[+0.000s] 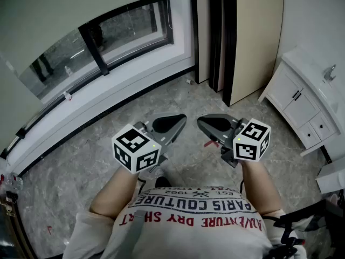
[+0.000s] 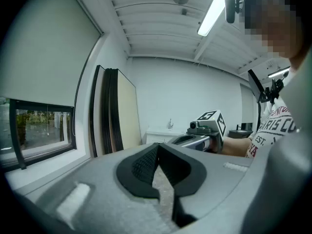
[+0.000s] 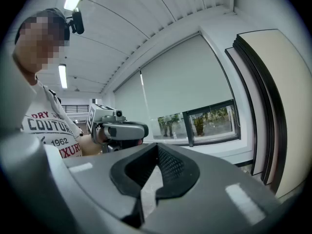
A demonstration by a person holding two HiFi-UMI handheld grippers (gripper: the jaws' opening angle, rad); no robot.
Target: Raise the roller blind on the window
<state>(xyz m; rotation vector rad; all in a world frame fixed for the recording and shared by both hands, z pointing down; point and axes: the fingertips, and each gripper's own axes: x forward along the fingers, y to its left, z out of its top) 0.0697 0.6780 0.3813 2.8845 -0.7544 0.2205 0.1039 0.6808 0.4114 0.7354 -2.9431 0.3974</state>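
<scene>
A pale grey roller blind [image 1: 64, 15] covers most of the window and leaves a strip of glass [image 1: 108, 39] bare above the white sill [image 1: 108, 90]. The left gripper view shows the blind [image 2: 44, 57] at upper left, and the right gripper view shows the blind [image 3: 190, 77] straight ahead. I hold both grippers at waist height over the floor, well short of the window. My left gripper [image 1: 175, 122] and my right gripper [image 1: 207, 124] are both shut with nothing between their pads. Their tips point toward each other, a small gap apart.
Tall beige and black panels [image 1: 253, 36] lean against the wall to the right of the window. A white cabinet with a basin [image 1: 302, 107] stands at far right. Small clutter [image 1: 8, 198] lies at the left edge. Grey marble floor [image 1: 81, 161] lies between me and the sill.
</scene>
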